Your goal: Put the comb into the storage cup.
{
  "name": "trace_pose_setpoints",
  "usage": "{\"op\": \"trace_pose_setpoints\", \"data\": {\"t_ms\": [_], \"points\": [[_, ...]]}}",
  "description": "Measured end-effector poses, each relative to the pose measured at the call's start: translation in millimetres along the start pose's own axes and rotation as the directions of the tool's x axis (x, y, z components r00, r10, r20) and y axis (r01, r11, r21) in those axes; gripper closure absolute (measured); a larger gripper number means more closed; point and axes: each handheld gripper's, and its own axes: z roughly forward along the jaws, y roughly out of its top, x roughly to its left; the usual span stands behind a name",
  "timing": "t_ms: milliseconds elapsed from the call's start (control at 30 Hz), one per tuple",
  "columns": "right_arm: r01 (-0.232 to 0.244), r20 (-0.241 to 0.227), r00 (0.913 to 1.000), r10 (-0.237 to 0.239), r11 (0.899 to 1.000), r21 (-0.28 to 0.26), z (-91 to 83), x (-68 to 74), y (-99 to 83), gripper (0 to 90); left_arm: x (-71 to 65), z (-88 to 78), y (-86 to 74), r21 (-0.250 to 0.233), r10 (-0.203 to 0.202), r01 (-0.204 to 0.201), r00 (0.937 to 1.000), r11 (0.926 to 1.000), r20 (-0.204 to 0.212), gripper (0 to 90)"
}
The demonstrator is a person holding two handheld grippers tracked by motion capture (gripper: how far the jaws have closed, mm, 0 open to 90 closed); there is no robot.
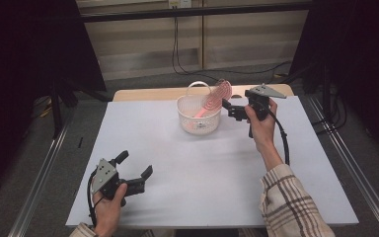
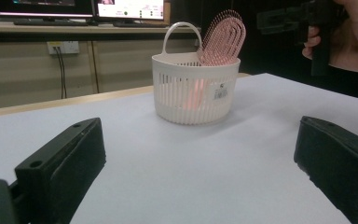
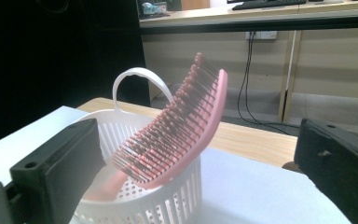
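Here, a person is sitting at a table covered with a pale sheet [image 1: 212, 168], holding a two-jaw gripper in each hand. A white slatted basket [image 1: 197, 121] with an arched handle is standing toward the far middle of the table. A pink hairbrush [image 1: 216, 96] is leaning inside it, handle down among the slats, its bristled head sticking up and out over the rim on the person's right side.

The right gripper [image 1: 231, 109] is hovering just beside the basket, level with the brush head. Its jaws are standing wide apart and are gripping nothing; in the right gripper view the brush [image 3: 179, 133] is sitting between the two black jaws, tilted, touching neither.

The left gripper [image 1: 134, 170] is resting low near the front left of the table, well apart from the basket. Its jaws are also spread wide and are holding nothing. From the left gripper view, the basket [image 2: 193, 93] is facing it across bare table.
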Motion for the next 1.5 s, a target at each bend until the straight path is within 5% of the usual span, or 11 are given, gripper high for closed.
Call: {"op": "trace_pose_setpoints", "data": {"t_ms": [667,1033,1500], "points": [[0.059,-0.025,0.9978,-0.061,0.997,-0.054,-31.2,16.2,-5.2,0.5,-0.5,-3.0,2.3,-0.021,-0.013,0.013,0.9999,0.9997,-0.009,2.1],[0.110,0.015,0.9938,-0.110,0.994,-0.021,-48.0,19.1,-18.6,0.5,-0.5,-5.0,2.8,-0.024,-0.015,0.015,0.9998,0.9996,-0.014,2.1],[0.157,0.005,0.9876,-0.157,0.987,-0.023,-69.2,28.2,-25.5,0.4,-0.3,-6.7,3.4,-0.033,-0.016,0.015,0.9995,0.9993,-0.027,2.2]]}}
